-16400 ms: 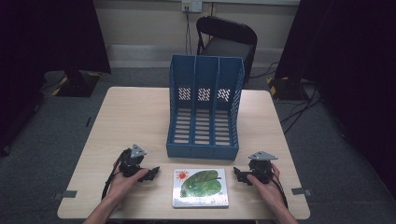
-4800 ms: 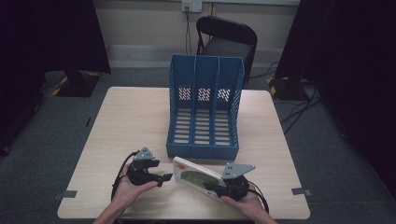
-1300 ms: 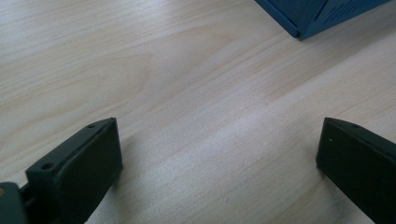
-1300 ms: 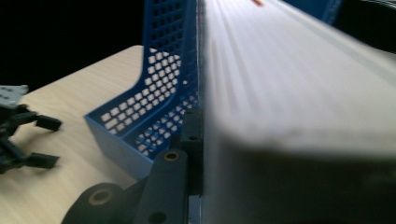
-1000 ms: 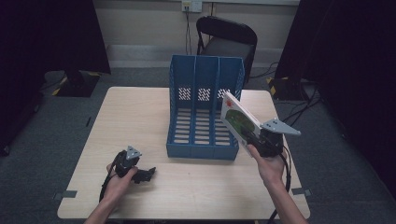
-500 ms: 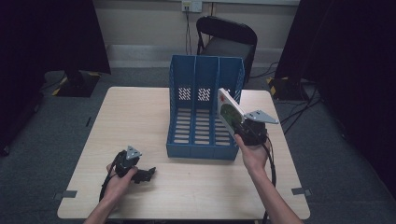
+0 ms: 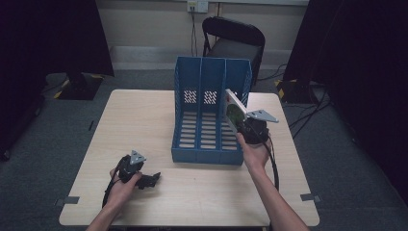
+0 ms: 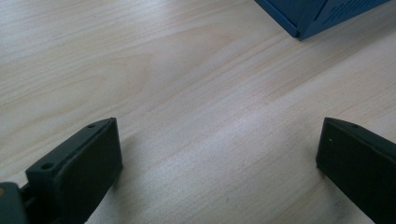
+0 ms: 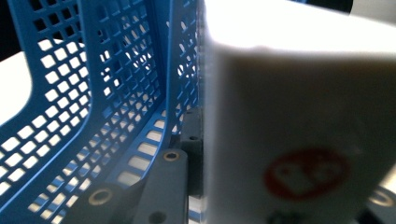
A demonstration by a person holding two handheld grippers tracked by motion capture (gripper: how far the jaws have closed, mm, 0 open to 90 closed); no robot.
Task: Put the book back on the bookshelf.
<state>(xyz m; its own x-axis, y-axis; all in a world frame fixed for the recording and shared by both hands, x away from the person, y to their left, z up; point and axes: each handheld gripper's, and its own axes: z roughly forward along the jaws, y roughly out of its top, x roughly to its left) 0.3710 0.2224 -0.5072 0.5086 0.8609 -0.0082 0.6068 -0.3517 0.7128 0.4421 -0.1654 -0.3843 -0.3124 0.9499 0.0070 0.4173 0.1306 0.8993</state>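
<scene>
In the right gripper view the white book (image 9: 299, 116) sits so close that it blurs, its red mark (image 9: 306, 173) is unreadable, and it hides one of the jaws. The blue file rack (image 9: 93, 93) is cut off by the left edge. In the high view the book's cover picture (image 7: 234, 114) is too small to make out.

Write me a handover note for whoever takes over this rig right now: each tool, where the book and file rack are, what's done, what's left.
Right tool: shut on the white book, holding it on edge and tilted over the right compartment of the blue file rack.
Left tool: open, holding nothing, low over the table near its front left.
Done: book lifted off the table and brought to the rack's right slot.
Left: lower the book into that slot until it stands inside, release, withdraw. From the high view I can't tell whether its lower edge is already inside the slot.
</scene>
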